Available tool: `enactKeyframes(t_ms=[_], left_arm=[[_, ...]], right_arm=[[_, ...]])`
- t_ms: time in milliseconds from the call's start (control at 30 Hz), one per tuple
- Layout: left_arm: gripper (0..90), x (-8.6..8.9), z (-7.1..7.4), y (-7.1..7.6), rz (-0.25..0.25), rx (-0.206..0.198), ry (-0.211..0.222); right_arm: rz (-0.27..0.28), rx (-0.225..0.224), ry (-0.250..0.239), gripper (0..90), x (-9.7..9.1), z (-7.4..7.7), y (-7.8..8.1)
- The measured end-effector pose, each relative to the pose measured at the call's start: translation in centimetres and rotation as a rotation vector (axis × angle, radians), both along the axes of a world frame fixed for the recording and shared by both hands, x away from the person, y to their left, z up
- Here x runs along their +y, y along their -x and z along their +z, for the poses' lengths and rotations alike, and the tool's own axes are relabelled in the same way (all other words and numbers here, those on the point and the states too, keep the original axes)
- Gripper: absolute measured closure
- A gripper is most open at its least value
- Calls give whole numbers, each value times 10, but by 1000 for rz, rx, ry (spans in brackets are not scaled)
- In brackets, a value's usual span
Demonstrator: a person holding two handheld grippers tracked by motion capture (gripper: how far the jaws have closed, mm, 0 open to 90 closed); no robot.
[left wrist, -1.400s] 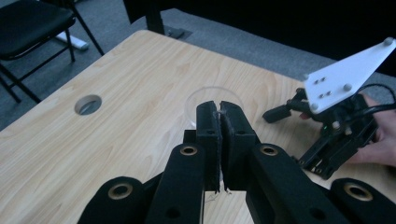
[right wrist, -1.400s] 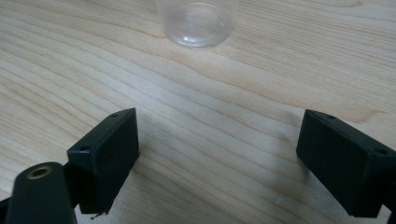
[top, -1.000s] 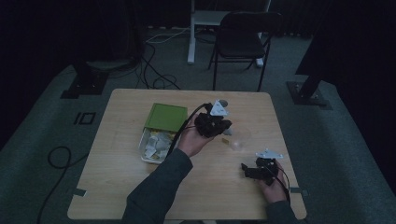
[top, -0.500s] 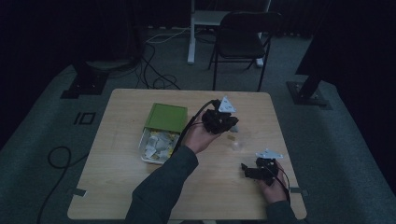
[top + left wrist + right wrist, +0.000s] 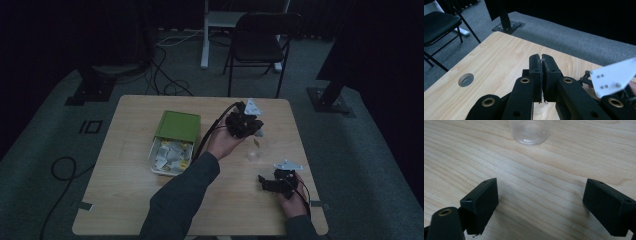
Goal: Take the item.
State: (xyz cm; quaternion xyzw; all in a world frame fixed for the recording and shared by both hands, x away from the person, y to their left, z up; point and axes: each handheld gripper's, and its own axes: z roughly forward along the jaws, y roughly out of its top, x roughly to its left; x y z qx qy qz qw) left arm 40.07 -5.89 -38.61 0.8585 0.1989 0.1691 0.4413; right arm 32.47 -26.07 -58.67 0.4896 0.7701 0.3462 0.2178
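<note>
Dim room, pale wooden surface [image 5: 130,200]. The left hand-held gripper [image 5: 244,122], jaws pressed together on a thin string, hangs a tea bag [image 5: 256,142] above a clear cup [image 5: 253,154]; the right hand-held gripper [image 5: 270,184] rests jaws apart nearby. Risk: the bag swings, misses the unsteadied cup, or tips it.

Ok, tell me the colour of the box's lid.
Green; the box lid shows best in the high view.

Pale smooth wood-grain table [image 5: 564,170]; clear glossy plastic cup [image 5: 531,131]; matt black tongs [image 5: 541,207].
</note>
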Motion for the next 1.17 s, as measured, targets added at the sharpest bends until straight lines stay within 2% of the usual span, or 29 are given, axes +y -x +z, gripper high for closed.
enactKeyframes(t_ms=[200, 333, 433, 533, 833, 933, 967, 1167], left_arm=[[880, -14, -10, -10, 8, 14, -2], [874, -25, -19, -14, 7, 24, -35], [718, -29, -24, -14, 11, 40, -43], [666, -29, -25, -13, 5, 43, -41], [572, -2, -19, -2, 27, 55, -22], [553, 4, -18, 1, 37, 50, -30], [553, 13, -16, 4, 42, 52, -16], [542, 29, -14, 10, 50, 55, -18]], right_arm=[[3, 1, -1, 127, 0, 0, 0], [3, 0, -1, 127, 0, 0, 1], [5, 1, -1, 127, 0, 0, 2], [7, 0, 0, 127, 0, 0, 2], [6, 0, -1, 127, -1, 0, 3], [7, 0, -1, 127, -1, 0, 3], [7, 0, -1, 127, -1, 0, 3], [6, 0, -1, 127, -1, 0, 3]])
